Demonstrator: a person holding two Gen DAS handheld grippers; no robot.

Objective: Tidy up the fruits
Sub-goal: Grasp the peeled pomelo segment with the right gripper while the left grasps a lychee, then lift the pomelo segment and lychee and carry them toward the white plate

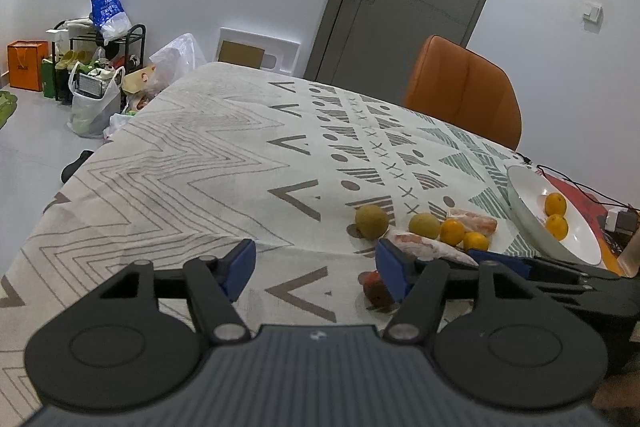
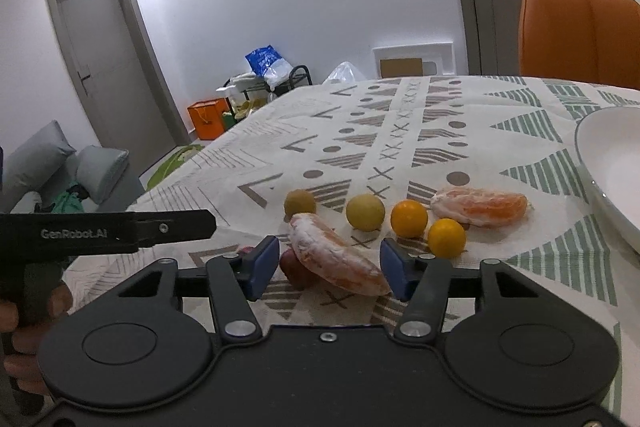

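in the left wrist view the left gripper (image 1: 316, 269) gaped empty; its right finger hid most of a reddish fruit (image 1: 374, 289), and the plate (image 1: 528, 203) beyond was cut off. in the right wrist view the right gripper (image 2: 328, 269) stood spread, a peeled segment (image 2: 340, 261) between its fingers, untouched, hiding that reddish fruit (image 2: 292, 267).

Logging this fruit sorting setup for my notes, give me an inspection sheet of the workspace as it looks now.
Surface: patterned tablecloth over a table.
Job's things: two peeled segments, two small oranges, two yellow-green fruits, red fruit loose; white plate holding two oranges.
Clutter: nothing seen on the cloth.
Grippers: left tongs open, empty; right tongs open around the near segment.
Cables: black cable behind the plate.
Surroundings: orange chair, doors, shoe rack, bags.
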